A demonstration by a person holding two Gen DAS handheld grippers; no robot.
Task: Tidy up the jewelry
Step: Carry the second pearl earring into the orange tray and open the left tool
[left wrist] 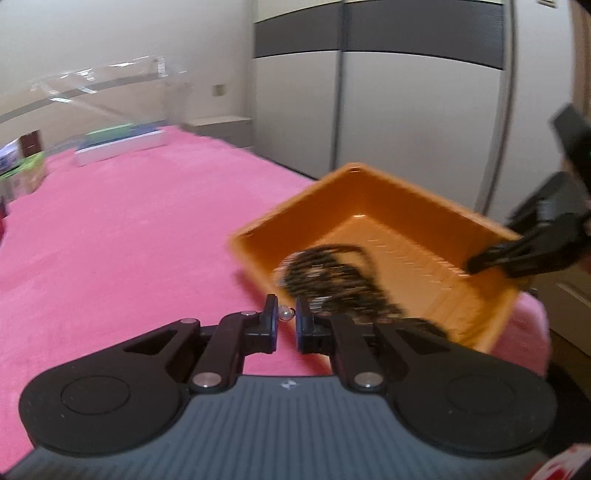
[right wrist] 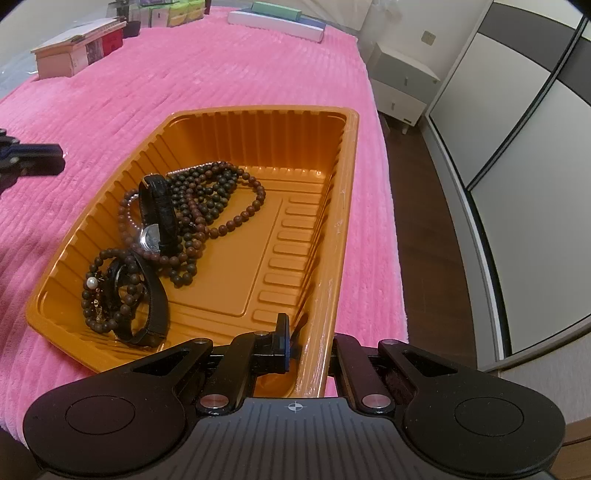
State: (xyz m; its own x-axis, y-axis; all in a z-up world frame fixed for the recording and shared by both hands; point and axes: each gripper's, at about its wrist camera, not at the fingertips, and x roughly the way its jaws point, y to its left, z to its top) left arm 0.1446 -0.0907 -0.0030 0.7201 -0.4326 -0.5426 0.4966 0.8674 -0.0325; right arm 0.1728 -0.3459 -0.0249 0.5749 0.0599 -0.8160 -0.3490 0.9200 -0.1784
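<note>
While the pink ribbed blanket (right wrist: 229,85) spreads soft and plush across the whole bed, the orange tray (right wrist: 258,129) sits near its edge on the wardrobe side, long axis running away from the right-wrist camera; thin moulded plastic, fluted walls, stepped ridges on the floor, glossy. Right gripper (right wrist: 308,341) straddles the tray's near right wall: one finger inside, the other outside and hidden by the rim, closed up on that wall as far as can be judged, so the tray seems steadied or lifted at that corner; the left view shows it tilted. Jewelry heaped toward the tray's left half: dark wooden bead strands (right wrist: 210,192), round, matte, brown to near-black, looped over each other; a black leather-strap watch (right wrist: 157,218) lying across them, pale face toward the camera; nearer, a second black band (right wrist: 147,295) tangled with a smaller bead bracelet (right wrist: 103,291), which shows one white pearl (right wrist: 91,283) and a gold glint, too small to identify. Left gripper (left wrist: 286,315) stands just outside the tray's near wall, over blanket, jaws nearly together on a small pearl piece (left wrist: 285,314), glossy, with a tiny dark link to one side. Key relation: bead heap lies ahead and right of the left gripper, just over the wall; left is the free hand. Far items: wooden box (right wrist: 70,55), flat white carton (right wrist: 277,27), blurred.
</note>
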